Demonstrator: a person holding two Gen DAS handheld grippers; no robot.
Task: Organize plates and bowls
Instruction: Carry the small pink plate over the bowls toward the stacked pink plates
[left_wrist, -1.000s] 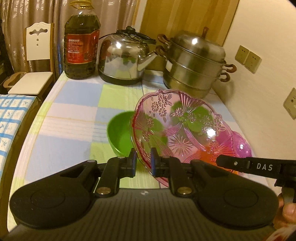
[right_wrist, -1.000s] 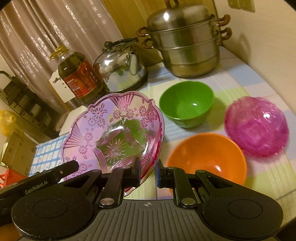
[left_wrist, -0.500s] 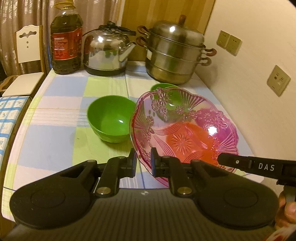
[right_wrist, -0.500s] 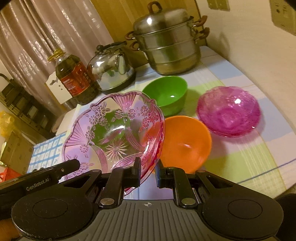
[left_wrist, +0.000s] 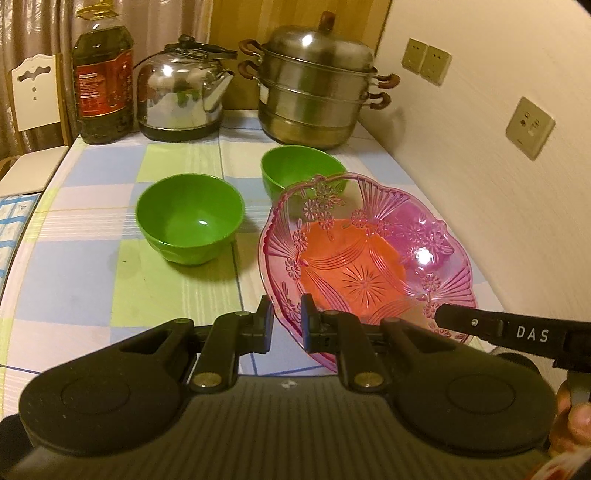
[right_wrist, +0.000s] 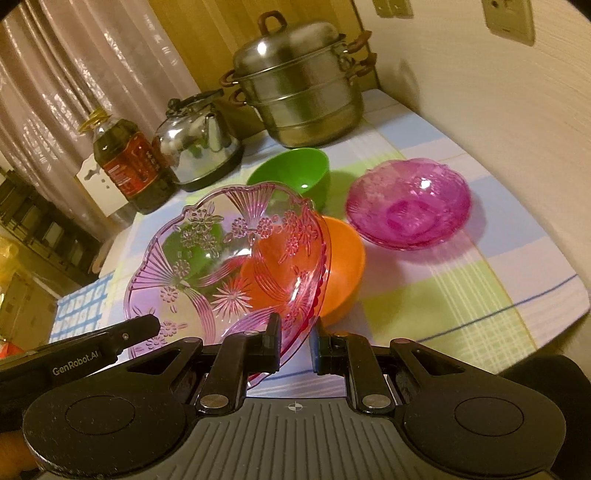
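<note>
A clear pink flower-pattern plate (left_wrist: 369, 258) is held tilted above the table between both grippers. My left gripper (left_wrist: 287, 325) is shut on its near left rim. My right gripper (right_wrist: 295, 341) has its jaws slightly wider, with the plate's near right rim (right_wrist: 236, 266) between them. Under the plate sits an orange bowl (right_wrist: 343, 266), seen through it in the left wrist view (left_wrist: 347, 251). Two green bowls (left_wrist: 189, 218) (left_wrist: 295, 170) stand behind. A stack of small pink bowls (right_wrist: 410, 203) sits at the right.
A steel steamer pot (left_wrist: 317, 88), a kettle (left_wrist: 181, 96) and an oil bottle (left_wrist: 103, 81) line the back of the checked tablecloth (left_wrist: 74, 295). A wall with sockets (left_wrist: 530, 127) runs along the right. A white chair (left_wrist: 29, 96) stands at the far left.
Both grippers have pulled back and carried the pink plate right, over the orange bowl. The right gripper's jaws have widened a little around the rim.
</note>
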